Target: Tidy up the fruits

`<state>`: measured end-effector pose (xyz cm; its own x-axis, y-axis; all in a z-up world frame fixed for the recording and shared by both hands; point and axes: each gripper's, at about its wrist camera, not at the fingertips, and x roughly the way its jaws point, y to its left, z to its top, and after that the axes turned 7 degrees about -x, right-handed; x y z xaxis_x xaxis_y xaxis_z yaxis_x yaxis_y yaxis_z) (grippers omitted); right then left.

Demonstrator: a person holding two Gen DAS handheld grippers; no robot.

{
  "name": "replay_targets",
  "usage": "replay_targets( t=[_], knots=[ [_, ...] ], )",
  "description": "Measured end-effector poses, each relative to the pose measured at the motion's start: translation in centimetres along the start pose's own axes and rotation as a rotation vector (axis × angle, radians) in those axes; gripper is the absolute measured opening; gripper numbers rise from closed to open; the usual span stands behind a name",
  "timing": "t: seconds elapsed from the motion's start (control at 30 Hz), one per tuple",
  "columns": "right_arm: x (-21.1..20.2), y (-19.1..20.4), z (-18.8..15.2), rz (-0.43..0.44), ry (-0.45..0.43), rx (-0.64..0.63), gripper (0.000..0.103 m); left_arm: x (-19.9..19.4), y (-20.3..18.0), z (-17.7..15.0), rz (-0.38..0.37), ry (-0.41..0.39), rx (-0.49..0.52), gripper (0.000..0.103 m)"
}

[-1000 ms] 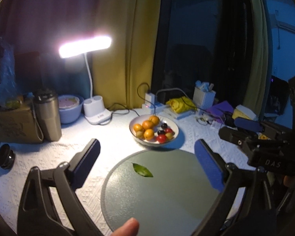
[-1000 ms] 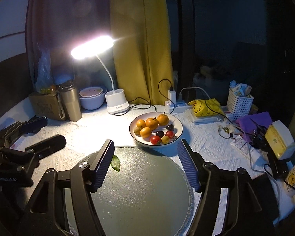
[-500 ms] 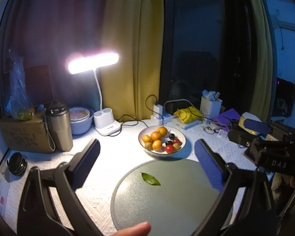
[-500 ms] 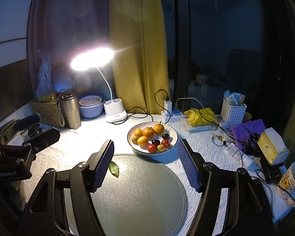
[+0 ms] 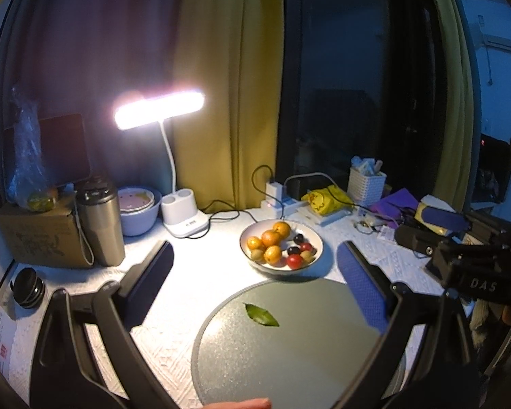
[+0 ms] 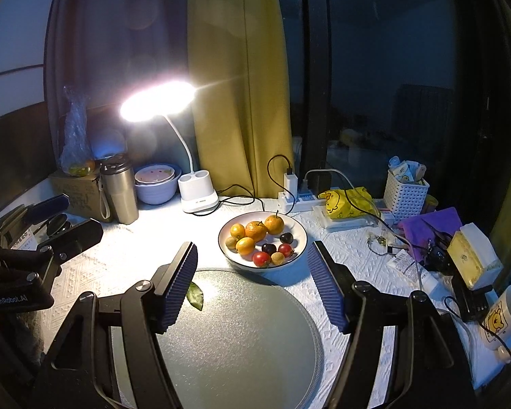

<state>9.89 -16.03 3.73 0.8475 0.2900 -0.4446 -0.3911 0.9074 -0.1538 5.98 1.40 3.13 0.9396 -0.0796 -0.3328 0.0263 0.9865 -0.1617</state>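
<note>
From my remote seat I see both grippers held above the table with the white textured cloth [image 6: 126,248], and neither one touches anything. The left gripper [image 5: 255,272] has its two dark padded fingers spread wide, with nothing between them; the right gripper [image 6: 252,283] is spread wide in the same way and holds nothing. The fruits lie together in a round white ceramic bowl with a dark rim [image 6: 298,235], which stands on the cloth just behind a large round grey-green glass board [image 6: 242,341]. In the bowl I count several small oranges [image 6: 255,230] on its left side, two dark purple round fruits [image 6: 286,237], two red cherry tomatoes [image 6: 261,258] and some small yellowish fruits [image 6: 278,257] toward the front. On the grey-green board there is only one small green leaf [image 5: 260,314], near its left edge; in the right wrist view the left finger of the gripper partly covers it. Behind the bowl a white desk lamp with a bright oblong head [image 6: 158,100] is shining, and beside it stands a steel tumbler with a strap [image 6: 119,189].
</note>
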Motion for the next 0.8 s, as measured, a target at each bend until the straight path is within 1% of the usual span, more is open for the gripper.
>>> replay_targets(
  t=[0.8],
  knots=[
    [0.5,-0.4,0.3,0.001,0.003,0.001,0.07,1.2,-0.1,0.3,0.0,0.021,-0.02,0.097]
  ],
)
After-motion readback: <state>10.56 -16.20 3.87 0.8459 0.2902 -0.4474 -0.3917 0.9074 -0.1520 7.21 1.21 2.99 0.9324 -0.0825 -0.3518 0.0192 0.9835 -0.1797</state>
